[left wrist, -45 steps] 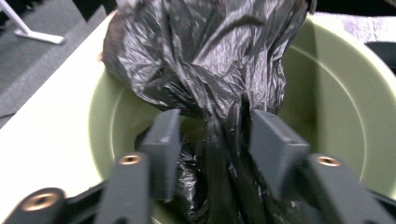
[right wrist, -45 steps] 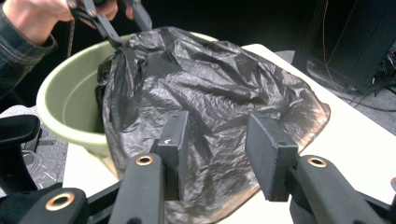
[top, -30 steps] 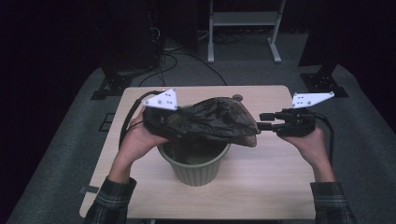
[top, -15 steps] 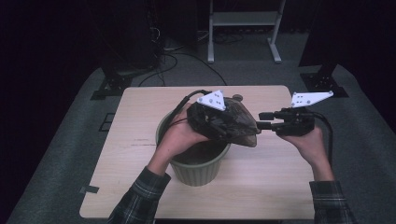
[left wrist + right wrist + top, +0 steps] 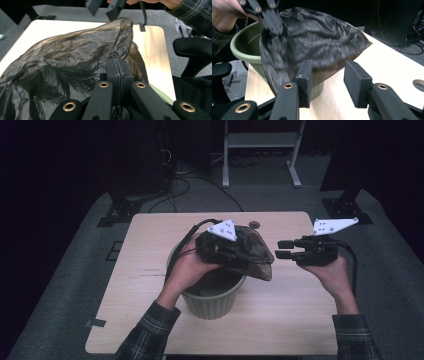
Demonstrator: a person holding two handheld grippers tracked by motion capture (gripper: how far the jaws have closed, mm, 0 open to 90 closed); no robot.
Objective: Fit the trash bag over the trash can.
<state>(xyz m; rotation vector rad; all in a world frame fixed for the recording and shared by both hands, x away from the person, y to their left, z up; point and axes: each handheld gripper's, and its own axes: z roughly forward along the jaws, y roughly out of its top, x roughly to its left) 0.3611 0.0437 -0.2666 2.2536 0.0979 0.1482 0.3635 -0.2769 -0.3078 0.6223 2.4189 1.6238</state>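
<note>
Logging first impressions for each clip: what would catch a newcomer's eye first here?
The crumpled dark plastic bag draped over the green bin at the middle of the wooden table stands out. The left gripper, its jaws just closed, pinches the bag above the bin. The right gripper hangs beside the bag with its jaws apart, holding nothing.

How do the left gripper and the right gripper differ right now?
The left gripper has just closed, its jaws pressed together on the dark plastic bag over the green bin; the right gripper has its jaws apart with nothing between them. The left sits above the bin, the right hangs beside it over the table, pointing at the bag. Both are black, hand-held, with a pale plate on top.
</note>
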